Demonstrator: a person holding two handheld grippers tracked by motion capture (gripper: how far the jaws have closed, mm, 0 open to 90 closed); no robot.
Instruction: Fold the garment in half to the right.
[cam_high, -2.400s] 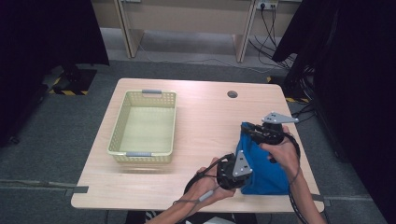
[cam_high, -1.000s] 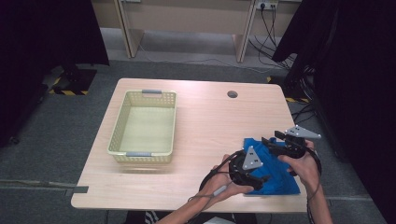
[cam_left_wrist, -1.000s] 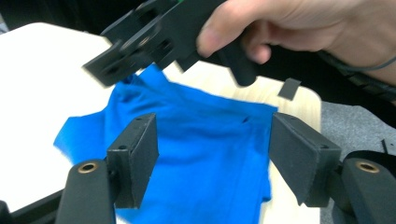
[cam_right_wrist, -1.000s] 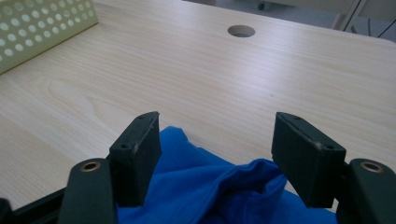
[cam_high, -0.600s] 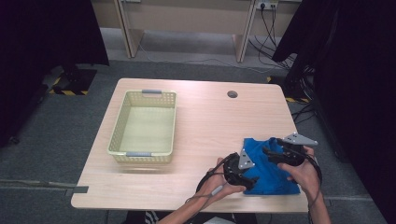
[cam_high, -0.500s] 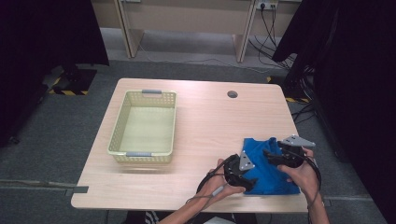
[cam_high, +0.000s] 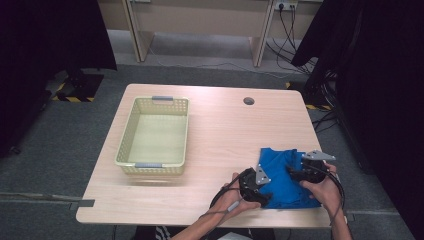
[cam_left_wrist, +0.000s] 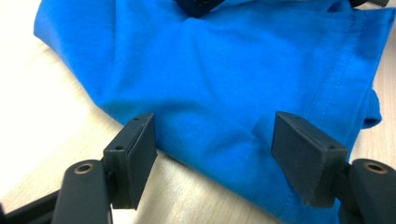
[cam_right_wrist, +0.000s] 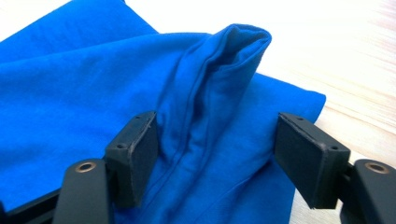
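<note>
blue cloth (cam_high: 285, 175) flat on counter (cam_high: 215, 135) | left tongs (cam_left_wrist: 212, 154) open over its near edge; right tongs (cam_right_wrist: 215, 154) open, straddling raised fold

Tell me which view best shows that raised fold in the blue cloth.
The right gripper view: the fold stands up as a ridge between the open right tongs. The left gripper view shows a flat stretch of cloth with a hemmed edge. The high view shows the whole cloth, small, fold indistinct.
</note>
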